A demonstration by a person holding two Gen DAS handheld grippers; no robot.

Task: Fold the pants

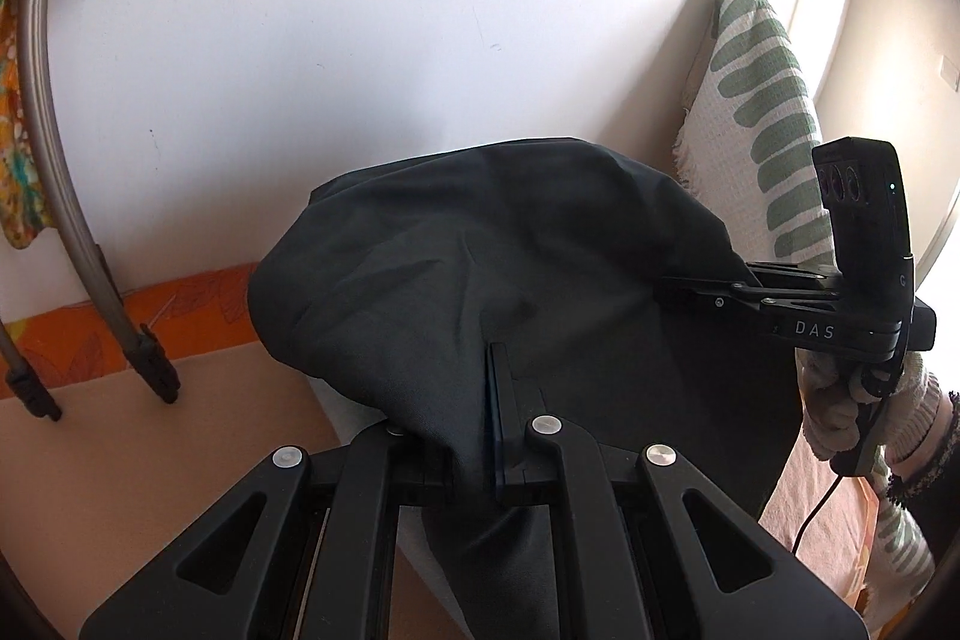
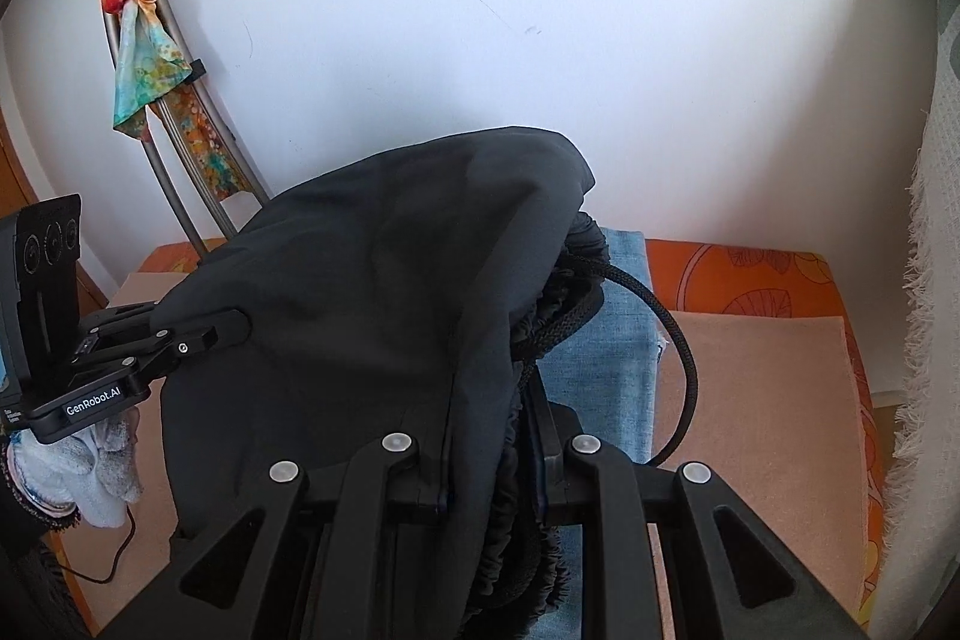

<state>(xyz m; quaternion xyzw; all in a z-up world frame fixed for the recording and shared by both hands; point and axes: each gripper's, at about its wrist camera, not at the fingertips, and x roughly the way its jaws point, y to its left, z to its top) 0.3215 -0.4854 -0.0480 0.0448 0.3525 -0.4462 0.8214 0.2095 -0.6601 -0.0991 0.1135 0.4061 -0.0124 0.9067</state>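
Nearest the left wrist camera, the left gripper [image 1: 495,400] is clamped on a pinch of the dark pants [image 1: 480,244], its jaws nearly together with the cloth draped up and over them; in the right wrist view the right gripper [image 2: 528,436] is likewise closed on the gathered elastic waistband [image 2: 552,304], with the black drawstring [image 2: 666,334] looping loose beside it. The pants hang between the two grippers as a bulging fold, lifted off the peach mat [image 2: 768,400] and the folded blue cloth [image 2: 624,328] that lie under them. To lay this fold well, I judge both hands should keep level with each other and hold the cloth lightly taut, so the top layer comes down flat, with edges matched rather than ballooned. The drawstring wants tucking clear before release. Further off, the orange patterned cover [image 2: 750,274] edges the surface, and a metal frame with a knotted scarf [image 2: 135,40] leans on the white wall
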